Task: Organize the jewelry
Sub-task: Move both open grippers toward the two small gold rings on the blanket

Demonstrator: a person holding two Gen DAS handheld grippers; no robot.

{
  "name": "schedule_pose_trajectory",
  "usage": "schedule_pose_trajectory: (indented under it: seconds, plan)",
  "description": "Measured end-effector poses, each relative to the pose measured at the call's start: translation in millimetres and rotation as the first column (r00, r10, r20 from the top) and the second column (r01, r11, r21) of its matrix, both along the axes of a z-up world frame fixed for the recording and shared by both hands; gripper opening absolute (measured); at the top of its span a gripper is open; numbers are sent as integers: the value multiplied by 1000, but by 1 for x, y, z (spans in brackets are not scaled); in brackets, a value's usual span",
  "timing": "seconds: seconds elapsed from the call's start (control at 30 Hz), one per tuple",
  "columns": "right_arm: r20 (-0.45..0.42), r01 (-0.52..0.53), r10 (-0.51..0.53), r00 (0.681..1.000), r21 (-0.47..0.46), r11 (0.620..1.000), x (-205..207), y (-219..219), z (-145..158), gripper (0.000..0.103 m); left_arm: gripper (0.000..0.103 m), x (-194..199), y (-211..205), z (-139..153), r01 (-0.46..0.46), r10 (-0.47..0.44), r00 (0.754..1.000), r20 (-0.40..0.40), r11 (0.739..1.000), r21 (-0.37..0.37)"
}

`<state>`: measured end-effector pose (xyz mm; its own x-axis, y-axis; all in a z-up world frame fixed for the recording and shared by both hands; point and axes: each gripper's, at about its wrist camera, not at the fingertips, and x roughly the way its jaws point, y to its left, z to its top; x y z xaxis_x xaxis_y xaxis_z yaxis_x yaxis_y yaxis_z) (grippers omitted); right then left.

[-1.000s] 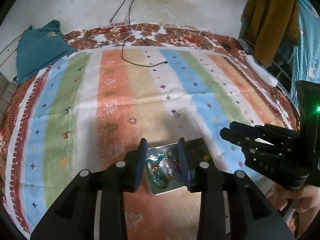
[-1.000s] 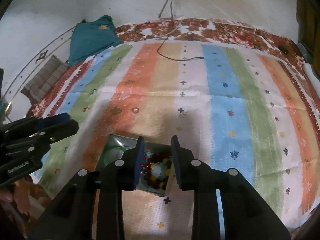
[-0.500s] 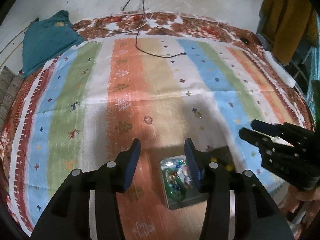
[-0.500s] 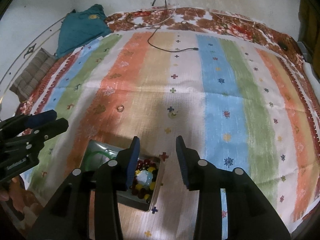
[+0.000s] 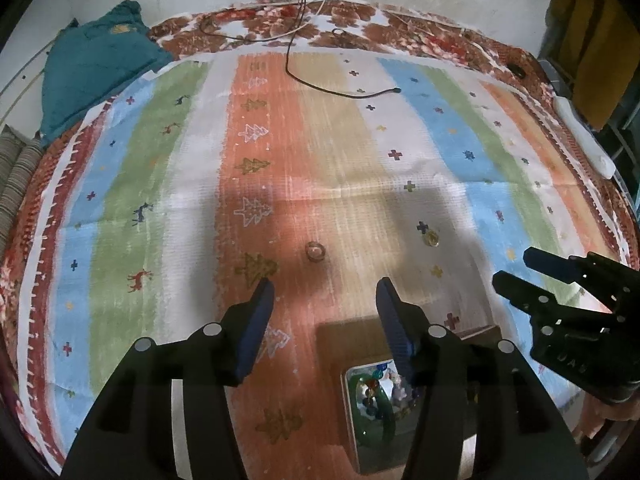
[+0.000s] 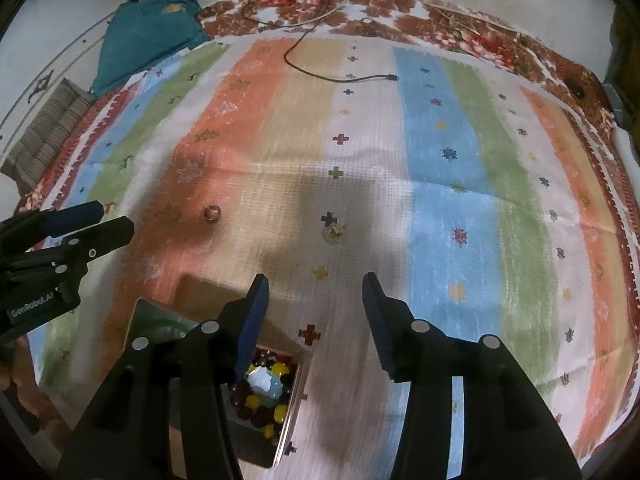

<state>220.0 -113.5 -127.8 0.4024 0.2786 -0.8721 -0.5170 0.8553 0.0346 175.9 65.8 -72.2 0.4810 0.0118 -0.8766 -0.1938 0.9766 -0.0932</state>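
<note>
- Metal tray (image 5: 352,432) sits near the cloth's (image 5: 120,208) near edge, about mid-width; long axis runs near edge to far edge in my left cam. In the right cam it's skewed, its far end angled toward the cloth's left side (image 6: 138,320).
- Tray holds a green bangle (image 5: 362,436) in the left part and a bead bracelet (image 6: 260,396) w/ dark red and yellow beads in the right part.
- Two small loose pieces lie on the cloth further in from the tray: a ring (image 5: 315,251) on the orange stripe and a gold-ish piece (image 5: 431,238) on the white stripe, well apart. Can't tell which way either points, too small.
- Left gripper (image 5: 324,312): jaws roughly half open, nothing between the pads, just been opening. Ring lies beyond the tips.
- Right gripper (image 6: 314,306): also about half open, empty, just been opening.
- Hidden: my right finger covers part of the tray in the left cam; in the right cam the left finger covers the tray's middle. Tray's near end is cut off by the frame's bottom.
- Vs 1 s ago: both grippers were over the tray w/ narrower gaps; now the tray sits lower in both views and the loose pieces look closer.
</note>
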Motion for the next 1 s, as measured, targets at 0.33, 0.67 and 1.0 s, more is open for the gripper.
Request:
schedule_pose_trajectory:
  seconds: [0.33,0.67,1.0]
  plan:
    - [-26,-4,3,1000,-32,999,19,8,-14,54,55,21,3,-17,1,0,999,-45,1000,17]
    - [-59,29,-32,998,-53,998,39,12,-31,54,55,36,5,-29,12,-11,997,-78,1000,14]
    - [-62,41,-44,997,-56,998,52,16,-38,54,55,48,16,-46,11,-10,994,-110,1000,6]
